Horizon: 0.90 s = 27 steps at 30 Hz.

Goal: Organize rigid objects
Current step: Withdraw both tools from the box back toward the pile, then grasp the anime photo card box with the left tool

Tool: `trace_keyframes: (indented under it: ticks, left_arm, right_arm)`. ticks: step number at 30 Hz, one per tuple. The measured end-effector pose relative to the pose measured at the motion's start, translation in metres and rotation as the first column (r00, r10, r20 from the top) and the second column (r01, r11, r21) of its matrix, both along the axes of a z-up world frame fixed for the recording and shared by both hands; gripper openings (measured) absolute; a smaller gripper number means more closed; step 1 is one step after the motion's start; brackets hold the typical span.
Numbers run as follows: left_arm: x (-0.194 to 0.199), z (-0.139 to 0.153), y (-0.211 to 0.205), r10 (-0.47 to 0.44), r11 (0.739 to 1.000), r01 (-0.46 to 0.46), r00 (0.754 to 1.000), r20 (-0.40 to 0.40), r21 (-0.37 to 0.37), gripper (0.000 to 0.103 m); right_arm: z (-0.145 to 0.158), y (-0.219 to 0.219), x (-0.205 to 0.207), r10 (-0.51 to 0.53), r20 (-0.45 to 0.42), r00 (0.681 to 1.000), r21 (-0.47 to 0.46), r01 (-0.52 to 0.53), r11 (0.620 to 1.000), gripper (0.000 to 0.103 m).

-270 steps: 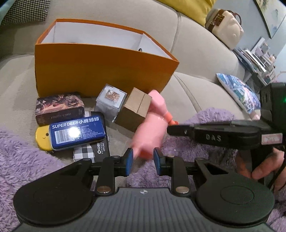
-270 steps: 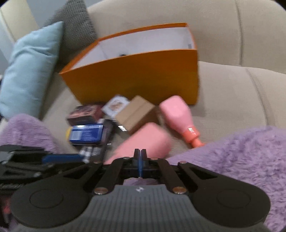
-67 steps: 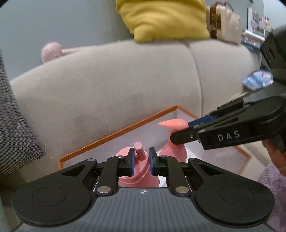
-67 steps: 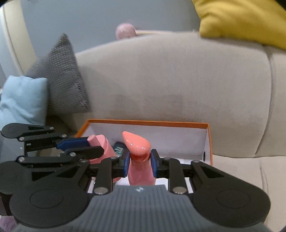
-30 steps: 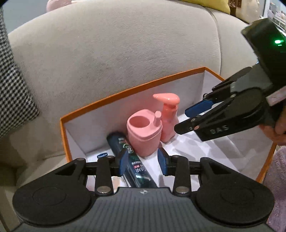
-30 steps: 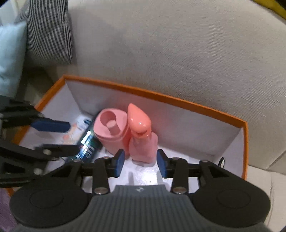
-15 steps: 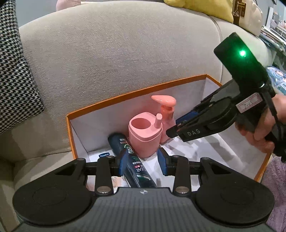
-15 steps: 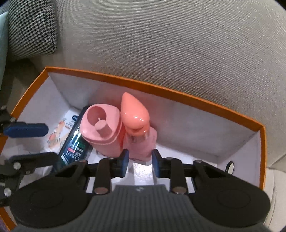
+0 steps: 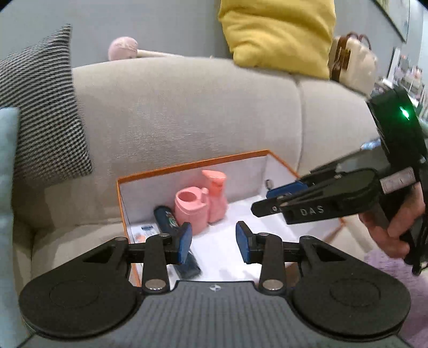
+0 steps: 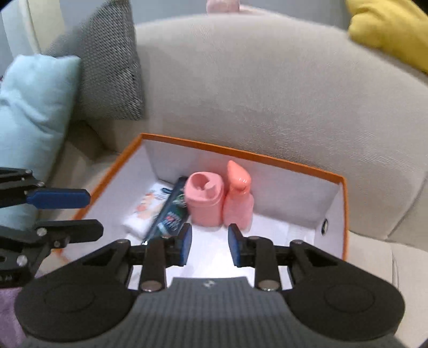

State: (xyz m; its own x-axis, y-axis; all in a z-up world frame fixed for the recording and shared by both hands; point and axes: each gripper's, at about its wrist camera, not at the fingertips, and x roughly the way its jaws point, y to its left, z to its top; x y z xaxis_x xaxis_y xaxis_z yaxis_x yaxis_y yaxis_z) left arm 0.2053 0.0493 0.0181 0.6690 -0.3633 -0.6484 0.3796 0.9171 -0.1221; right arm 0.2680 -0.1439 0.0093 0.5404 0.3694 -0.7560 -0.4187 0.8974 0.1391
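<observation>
A beige sofa (image 9: 187, 107) carries a houndstooth cushion (image 9: 40, 115), a pale blue cushion (image 10: 29, 120) and a yellow cushion (image 9: 278, 32) before a grey-blue wall (image 9: 160, 24).

One orange box (image 10: 343, 211) — two pink bottles (image 10: 204, 199), one dark tube (image 10: 169, 214).

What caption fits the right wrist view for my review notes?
Empty right tongs hang open above an orange box holding two upright pink bottles, a dark tube and a white packet.

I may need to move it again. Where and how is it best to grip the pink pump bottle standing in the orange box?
Probably at the narrow neck under the pump head of the pink pump bottle, coming from above. It stands upright against the pink cup near the orange box's back wall, so its sides are crowded.
</observation>
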Motion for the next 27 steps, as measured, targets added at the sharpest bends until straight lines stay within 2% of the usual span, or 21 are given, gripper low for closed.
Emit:
trace_keyframes:
  ticks: [2, 6, 8, 12, 15, 18, 21, 23, 27]
  left_arm:
    - [-0.022, 0.001, 0.001, 0.020, 0.999, -0.020, 1.000, 0.005, -0.036, 0.043]
    - [-0.056, -0.012, -0.001, 0.080, 0.995, -0.081, 0.997, -0.004, -0.065, 0.043]
    - [-0.069, -0.023, 0.003, 0.118, 0.990, -0.121, 0.992, -0.038, -0.077, 0.043]
    - [-0.084, -0.044, 0.014, 0.207, 0.975, -0.215, 0.972, -0.110, -0.060, 0.043]
    - [-0.088, -0.055, 0.024, 0.266, 0.959, -0.279, 0.951, -0.159, -0.060, 0.044]
    - [-0.086, -0.066, 0.034, 0.296, 0.947, -0.315, 0.931, -0.212, -0.062, 0.050]
    - [-0.083, -0.074, 0.037, 0.309, 0.943, -0.330, 0.919, -0.244, -0.049, 0.052]
    - [-0.080, -0.078, 0.040, 0.312, 0.938, -0.340, 0.912, -0.267, -0.065, 0.058]
    - [-0.073, -0.088, 0.049, 0.327, 0.923, -0.374, 0.887, -0.327, -0.092, 0.060]
  right_arm:
    - [0.003, -0.007, -0.023, -0.025, 0.015, 1.000, 0.014, 0.025, 1.000, 0.036]
    - [-0.002, -0.015, -0.072, -0.054, 0.028, 0.998, 0.022, 0.054, 0.998, 0.038]
    - [-0.011, -0.017, -0.093, -0.068, 0.015, 0.998, 0.028, 0.068, 0.997, 0.039]
    - [-0.031, -0.024, -0.121, -0.111, -0.028, 0.993, 0.039, 0.112, 0.993, 0.046]
    - [-0.048, -0.027, -0.129, -0.156, -0.079, 0.985, 0.032, 0.159, 0.987, 0.049]
    - [-0.061, -0.024, -0.136, -0.150, -0.119, 0.981, 0.045, 0.157, 0.987, 0.049]
    - [-0.064, -0.014, -0.140, -0.139, -0.093, 0.986, 0.006, 0.140, 0.990, 0.049]
    - [-0.064, -0.006, -0.137, -0.110, -0.091, 0.990, 0.004, 0.111, 0.994, 0.049]
    - [-0.064, 0.008, -0.128, -0.068, -0.084, 0.994, -0.012, 0.067, 0.998, 0.049]
